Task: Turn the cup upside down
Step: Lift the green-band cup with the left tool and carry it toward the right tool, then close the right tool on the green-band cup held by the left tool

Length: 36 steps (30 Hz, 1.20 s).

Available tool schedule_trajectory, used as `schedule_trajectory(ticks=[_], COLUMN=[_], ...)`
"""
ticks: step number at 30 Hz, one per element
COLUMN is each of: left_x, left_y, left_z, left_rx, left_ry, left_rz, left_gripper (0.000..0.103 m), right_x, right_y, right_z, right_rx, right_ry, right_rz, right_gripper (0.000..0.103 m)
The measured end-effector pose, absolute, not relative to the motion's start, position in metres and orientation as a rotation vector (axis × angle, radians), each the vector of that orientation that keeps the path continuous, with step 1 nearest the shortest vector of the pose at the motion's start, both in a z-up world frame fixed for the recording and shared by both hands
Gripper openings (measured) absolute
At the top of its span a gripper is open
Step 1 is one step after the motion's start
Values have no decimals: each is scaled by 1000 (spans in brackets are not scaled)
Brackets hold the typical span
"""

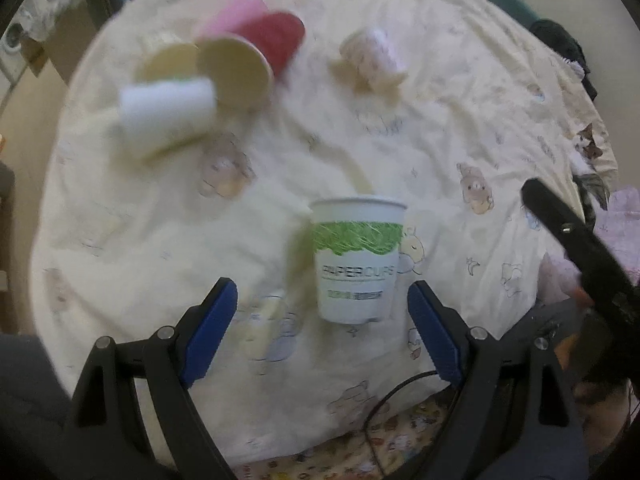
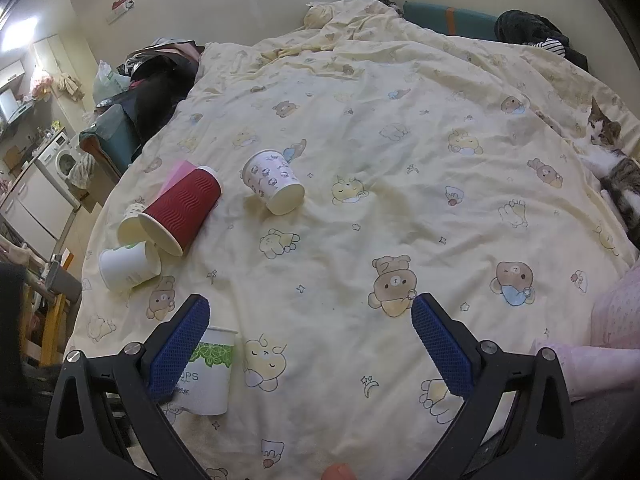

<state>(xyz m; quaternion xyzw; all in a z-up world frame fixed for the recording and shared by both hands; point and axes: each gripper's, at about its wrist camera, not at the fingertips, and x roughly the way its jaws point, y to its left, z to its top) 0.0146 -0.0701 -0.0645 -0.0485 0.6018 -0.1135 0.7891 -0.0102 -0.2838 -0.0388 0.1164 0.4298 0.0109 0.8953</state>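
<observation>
Soft, dim indoor light is falling evenly; a window (image 2: pixel 18 32) is glaring far left. Left wrist view is blurring, especially far cups (image 1: pixel 208 76); fisheye edges are bending, darkening.

Between the left gripper's (image 1: pixel 322 294) matt blue textured pads (image 1: pixel 210 330) stands a smooth paper cup (image 1: pixel 357 260); beneath lies soft, wrinkled printed cloth bedding (image 1: pixel 440 128).

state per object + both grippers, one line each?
green-print paper cup: upright, mouth up, between the open left fingers, not gripped
red ribbed cup: on its side
patterned white cup: on its side, mouth toward camera
plain white cup: on its side
left gripper: open, empty
right gripper: open, empty
cat: lying on the duvet
</observation>
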Motion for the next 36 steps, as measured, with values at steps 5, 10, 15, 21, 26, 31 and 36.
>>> schedule_trajectory(ticks=[5, 10, 15, 21, 26, 31, 36], left_x=[17, 18, 18, 20, 19, 19, 20], left_y=[-29, -2, 13, 18, 26, 34, 33], left_z=[-44, -39, -44, -48, -48, -49, -54], left_rx=[-116, -65, -90, -120, -154, -192, -211], left_ry=[1221, 1144, 1123, 1124, 1120, 1128, 1154], left_rz=[-150, -62, -36, -24, -10, -3, -11], left_gripper=[85, 87, 87, 87, 87, 87, 87], right_x=[-10, -9, -8, -5, -3, -3, -2], right_y=[-282, -273, -251, -227, -211, -205, -201], right_z=[-40, -46, -54, -93, -113, -119, -125], right_rx=[242, 247, 244, 382, 321, 291, 281], right_ry=[895, 942, 1025, 1180, 1234, 1245, 1249], right_rz=[35, 87, 173, 301, 275, 270, 292], right_gripper=[103, 103, 103, 102, 96, 95, 95])
